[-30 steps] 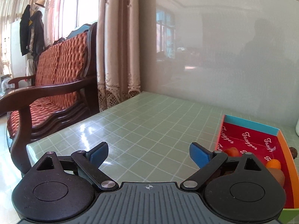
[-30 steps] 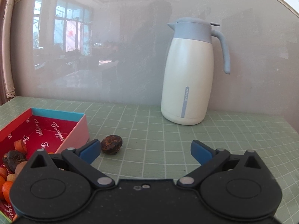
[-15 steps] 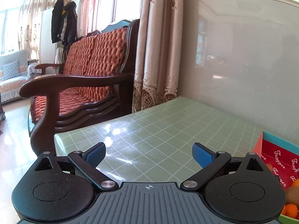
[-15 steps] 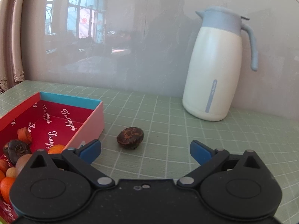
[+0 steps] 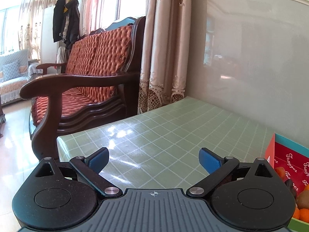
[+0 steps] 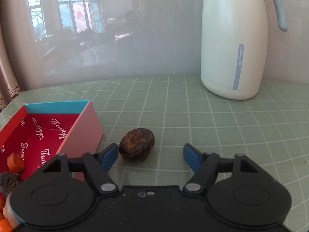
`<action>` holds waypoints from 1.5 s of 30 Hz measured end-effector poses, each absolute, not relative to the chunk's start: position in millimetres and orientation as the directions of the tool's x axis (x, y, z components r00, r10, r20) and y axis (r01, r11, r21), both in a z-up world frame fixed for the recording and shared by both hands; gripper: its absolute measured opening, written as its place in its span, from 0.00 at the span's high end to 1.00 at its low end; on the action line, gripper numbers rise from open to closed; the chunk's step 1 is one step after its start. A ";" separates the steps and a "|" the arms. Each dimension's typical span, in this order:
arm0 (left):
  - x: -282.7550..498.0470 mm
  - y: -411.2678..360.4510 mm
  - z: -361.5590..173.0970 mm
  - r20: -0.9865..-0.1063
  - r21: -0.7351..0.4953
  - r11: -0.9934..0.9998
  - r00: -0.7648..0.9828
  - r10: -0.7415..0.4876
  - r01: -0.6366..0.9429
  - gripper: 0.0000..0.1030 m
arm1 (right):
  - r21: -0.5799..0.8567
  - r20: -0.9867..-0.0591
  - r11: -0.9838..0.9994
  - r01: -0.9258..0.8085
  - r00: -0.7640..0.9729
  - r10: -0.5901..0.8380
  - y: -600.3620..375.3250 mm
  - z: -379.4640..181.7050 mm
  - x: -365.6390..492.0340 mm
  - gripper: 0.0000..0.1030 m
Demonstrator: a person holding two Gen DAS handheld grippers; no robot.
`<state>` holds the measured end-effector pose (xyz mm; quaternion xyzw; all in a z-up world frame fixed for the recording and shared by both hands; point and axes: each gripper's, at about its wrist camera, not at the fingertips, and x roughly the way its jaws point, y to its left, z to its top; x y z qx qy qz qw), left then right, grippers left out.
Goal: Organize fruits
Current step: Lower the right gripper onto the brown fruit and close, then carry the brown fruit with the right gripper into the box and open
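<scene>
Most of the sorting looks done, judging by how things lie; the red box (image 6: 48, 133), at the lower left of the right wrist view, already holds several pieces at its near end: an orange chunk (image 6: 15, 163), a dark wrinkled piece (image 6: 8, 179) and small orange fruits at the very bottom left corner; its far end, under the blue wall, is bare red lining with white script; one dark brown fruit (image 6: 136, 144) is the only piece seen outside the box, lying on the green checked tabletop (image 6: 212, 127) just right of the box's pink side wall, slightly left of the frame's centre; the right tongs (image 6: 150, 154) are closing with that fruit in the gap, close to the left blue pad (image 6: 108, 155) but with no pad pressing on it, and the right pad well clear of it; so the grasp is in hand, not made; what is left, as I judge it, is to pinch this fruit, lift it over the pink wall and set it among the rest; the left tongs (image 5: 153, 160) are spread wide and hold nothing, over bare tabletop at the bottom of the left wrist view, with the box's corner and a few fruits showing at the lower right edge; a white jug (image 6: 233, 42) stands at the upper right, well apart from the fruit; whether more fruit lies outside both views cannot be told.
</scene>
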<state>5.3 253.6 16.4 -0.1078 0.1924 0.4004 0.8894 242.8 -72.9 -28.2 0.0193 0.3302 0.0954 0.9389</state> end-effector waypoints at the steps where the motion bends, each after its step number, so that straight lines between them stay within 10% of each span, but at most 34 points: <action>1: 5.6 253.3 16.6 -0.429 -0.037 0.657 0.606 0.670 -0.753 0.04 | 0.094 -0.615 0.981 -0.167 0.766 0.189 -72.1 -28.7 243.0 0.30; 4: 6.9 252.4 16.3 -0.431 -0.031 0.661 0.607 0.668 -0.750 0.04 | 0.088 -0.615 0.980 -0.177 0.764 0.193 -69.2 -29.9 244.1 0.34; 7: 9.2 252.5 16.4 -0.435 -0.027 0.663 0.606 0.666 -0.748 0.04 | 0.079 -0.610 0.974 -0.210 0.763 0.214 -66.1 -29.7 243.6 0.61; 29: 5.0 249.3 18.8 -0.432 -0.031 0.663 0.608 0.666 -0.748 0.04 | 0.030 -0.477 0.926 -0.375 0.809 0.343 -36.4 27.3 188.3 0.61; 45: -11.5 265.0 16.5 -0.439 -0.008 0.639 0.577 0.689 -0.769 0.04 | -0.094 -0.565 0.847 -0.523 0.729 0.387 33.6 13.0 164.1 0.60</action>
